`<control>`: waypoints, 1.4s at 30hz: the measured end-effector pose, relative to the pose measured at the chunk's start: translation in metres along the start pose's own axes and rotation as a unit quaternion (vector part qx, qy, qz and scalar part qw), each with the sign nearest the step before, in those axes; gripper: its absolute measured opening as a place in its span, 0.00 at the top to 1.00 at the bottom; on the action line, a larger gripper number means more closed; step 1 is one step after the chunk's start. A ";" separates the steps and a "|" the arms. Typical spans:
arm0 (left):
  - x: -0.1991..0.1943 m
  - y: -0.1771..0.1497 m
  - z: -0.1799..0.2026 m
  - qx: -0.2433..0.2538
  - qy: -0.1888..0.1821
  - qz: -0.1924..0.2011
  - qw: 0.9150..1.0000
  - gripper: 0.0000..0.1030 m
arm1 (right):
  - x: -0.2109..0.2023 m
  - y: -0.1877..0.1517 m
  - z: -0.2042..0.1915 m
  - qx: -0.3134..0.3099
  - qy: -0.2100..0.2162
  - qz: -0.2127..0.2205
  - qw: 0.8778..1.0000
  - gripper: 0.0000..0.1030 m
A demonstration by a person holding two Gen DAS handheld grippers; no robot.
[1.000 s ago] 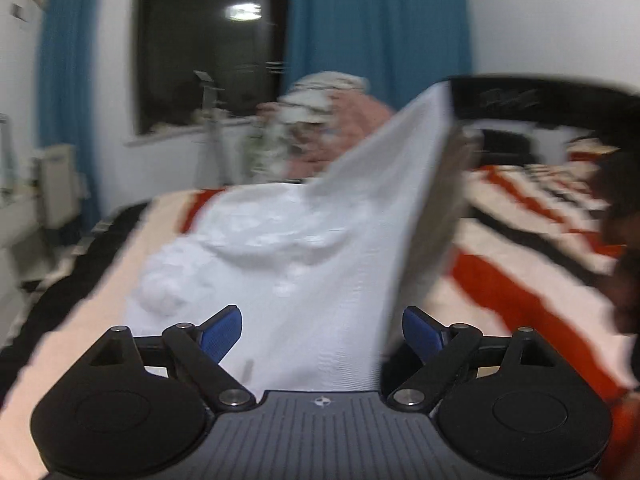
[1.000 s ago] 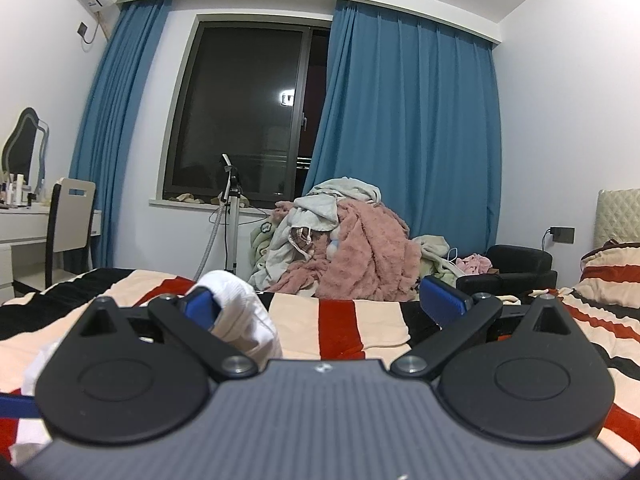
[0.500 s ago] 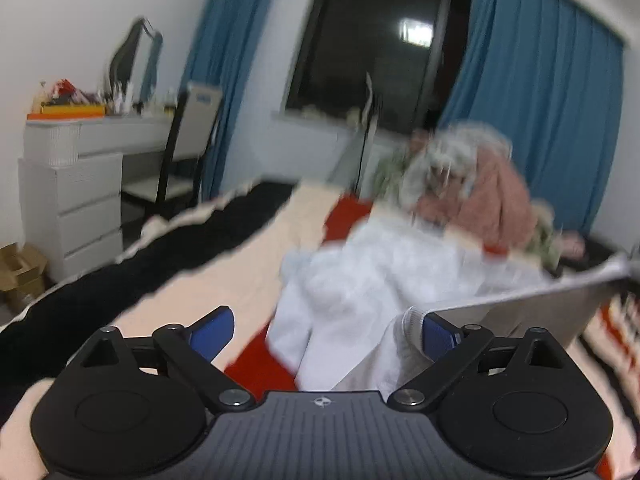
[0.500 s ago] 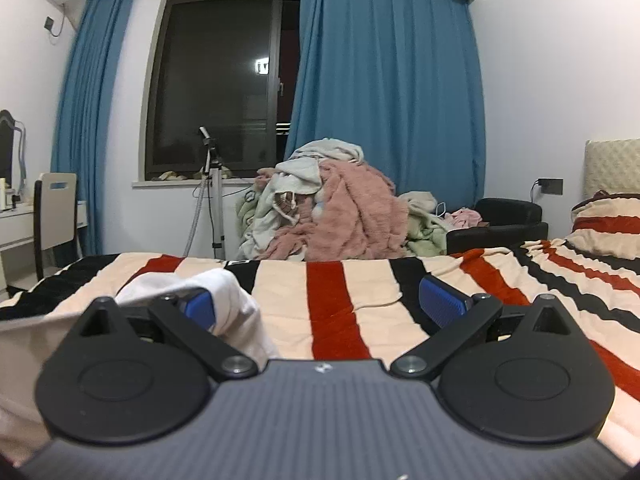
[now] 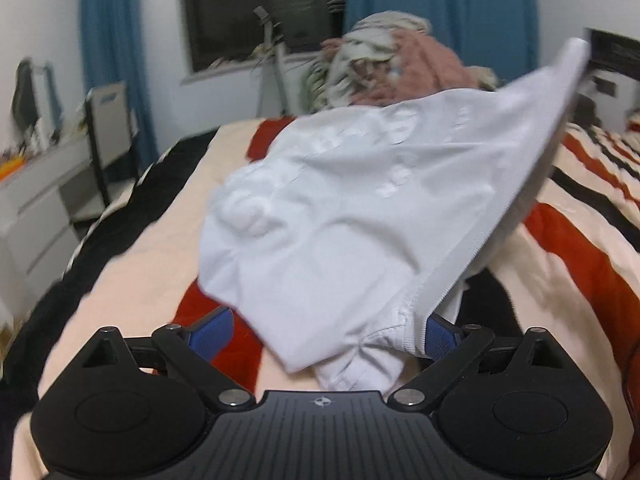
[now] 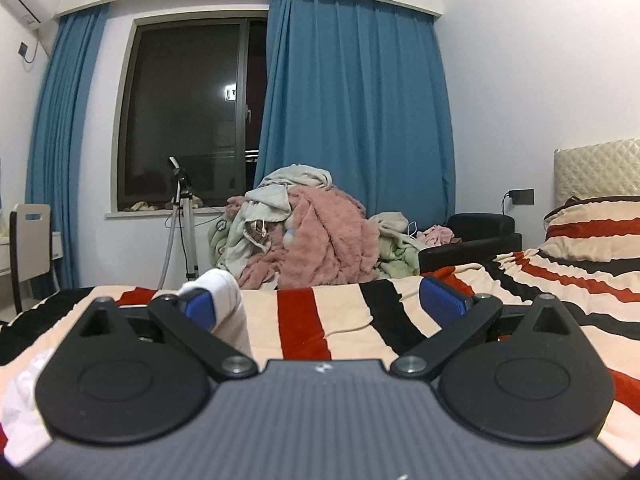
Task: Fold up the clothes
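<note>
**White garment stretched over the striped bed between two grippers**

The left wrist view carries nearly all of the cloth. A white garment with raised white lettering spreads out over the striped bed, one corner bunched low at the left gripper and the opposite corner lifted high toward the upper right, where it meets a dark shape at the frame edge that is too blurred to identify. The garment's ribbed hem runs diagonally between those two corners. The left gripper's fingers stand wide apart; the hem corner drapes over the right-hand blue pad, and whether anything pinches it cannot be told from this angle.

The right wrist view shows what the left cannot: a sharp look at the room and only a small piece of the garment. That fold of white cloth wraps over the left-hand blue pad of the right gripper, whose fingers are also spread wide, with bare bed between them. More white cloth shows at the lower left corner of this view.

Beyond the bed, a heap of clothes lies below the dark window and blue curtains, beside a tripod. A pillow and headboard appear only in the right view; the white dresser and chair are clearer in the left.
</note>
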State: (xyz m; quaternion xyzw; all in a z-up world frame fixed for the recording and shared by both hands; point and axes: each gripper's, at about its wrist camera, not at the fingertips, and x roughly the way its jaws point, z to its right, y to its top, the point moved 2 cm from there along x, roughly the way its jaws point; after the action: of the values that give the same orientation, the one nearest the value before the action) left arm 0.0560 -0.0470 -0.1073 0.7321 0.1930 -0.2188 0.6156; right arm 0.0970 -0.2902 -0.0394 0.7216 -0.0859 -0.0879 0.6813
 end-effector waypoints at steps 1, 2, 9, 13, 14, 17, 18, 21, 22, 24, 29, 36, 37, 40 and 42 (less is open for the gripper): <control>0.000 0.000 0.004 0.011 -0.001 0.009 1.000 0.06 | 0.000 0.000 0.000 0.001 0.000 0.000 1.000 0.00; 0.000 0.000 0.005 0.016 -0.002 0.015 1.000 0.06 | 0.000 0.001 0.001 0.002 0.000 0.002 1.000 0.00; 0.005 0.003 0.003 -0.007 -0.023 0.035 0.999 0.06 | -0.009 0.004 0.002 0.009 0.004 0.020 1.000 0.00; 0.009 0.002 0.010 0.015 -0.024 0.038 0.999 0.06 | -0.014 0.006 0.002 0.005 0.006 0.034 0.999 0.00; 0.011 0.001 0.013 0.025 -0.019 0.033 0.999 0.06 | -0.014 0.006 0.002 0.005 0.005 0.036 0.999 0.00; 0.020 -0.006 0.012 0.032 0.004 0.005 0.999 0.06 | -0.014 0.007 0.004 0.005 0.000 0.038 0.999 0.00; 0.023 -0.008 0.009 0.028 0.012 -0.003 1.000 0.05 | -0.014 0.006 0.005 0.005 -0.003 0.038 0.999 0.00; 0.024 -0.009 -0.008 -0.008 0.030 -0.016 0.999 0.01 | -0.010 0.002 0.007 -0.003 -0.015 0.027 1.000 0.00; 0.022 -0.007 -0.014 -0.023 0.035 -0.015 0.999 0.01 | -0.009 0.001 0.008 -0.007 -0.020 0.023 1.000 0.00; 0.015 -0.004 -0.028 -0.058 0.041 -0.006 0.997 0.01 | -0.007 -0.002 0.009 -0.014 -0.028 0.015 0.999 0.00; -0.027 0.003 -0.072 -0.185 0.049 0.072 0.979 0.01 | -0.014 -0.011 0.010 -0.032 -0.050 -0.014 0.998 0.00; -0.102 0.024 -0.101 -0.262 0.067 0.175 0.947 0.01 | -0.051 -0.011 -0.003 -0.036 -0.042 -0.045 0.997 0.00; -0.112 0.031 -0.105 -0.264 0.070 0.185 0.944 0.01 | -0.056 -0.003 -0.005 -0.033 -0.039 -0.039 0.998 0.00; -0.149 0.059 -0.119 -0.276 0.068 0.223 0.933 0.02 | -0.073 0.043 -0.008 -0.016 -0.022 0.001 1.000 0.00; -0.182 0.084 -0.129 -0.282 0.064 0.259 0.921 0.01 | -0.085 0.081 -0.009 -0.010 -0.010 0.032 0.999 0.00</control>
State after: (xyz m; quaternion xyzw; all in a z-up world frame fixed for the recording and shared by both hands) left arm -0.0380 0.0633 0.0812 0.5651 0.0895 0.0596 0.8180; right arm 0.0165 -0.2655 0.0424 0.7109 -0.1151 -0.0745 0.6898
